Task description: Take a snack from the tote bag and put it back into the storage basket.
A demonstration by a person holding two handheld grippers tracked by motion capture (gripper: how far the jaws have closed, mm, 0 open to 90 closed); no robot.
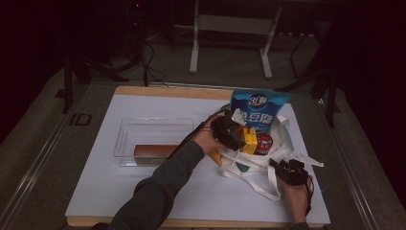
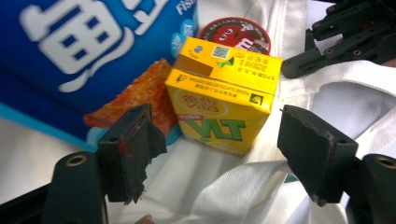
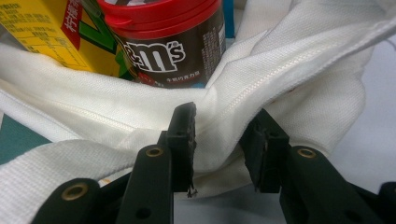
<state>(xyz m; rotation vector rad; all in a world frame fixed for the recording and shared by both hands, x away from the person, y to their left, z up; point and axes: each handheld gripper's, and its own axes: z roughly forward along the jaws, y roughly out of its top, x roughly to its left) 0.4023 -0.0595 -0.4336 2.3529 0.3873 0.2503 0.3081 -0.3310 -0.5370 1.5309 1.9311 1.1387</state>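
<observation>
The room is dim, and most of the light falls on the white tabletop, which has a wooden edge showing along its far side. Around it lies a grey carpeted floor. Beyond the table stands a pale metal frame on two legs with splayed feet. Dark cables trail over the floor to the left of it, near black stand legs. The far corners sink into near darkness.

One bag, three snacks, one tray
</observation>
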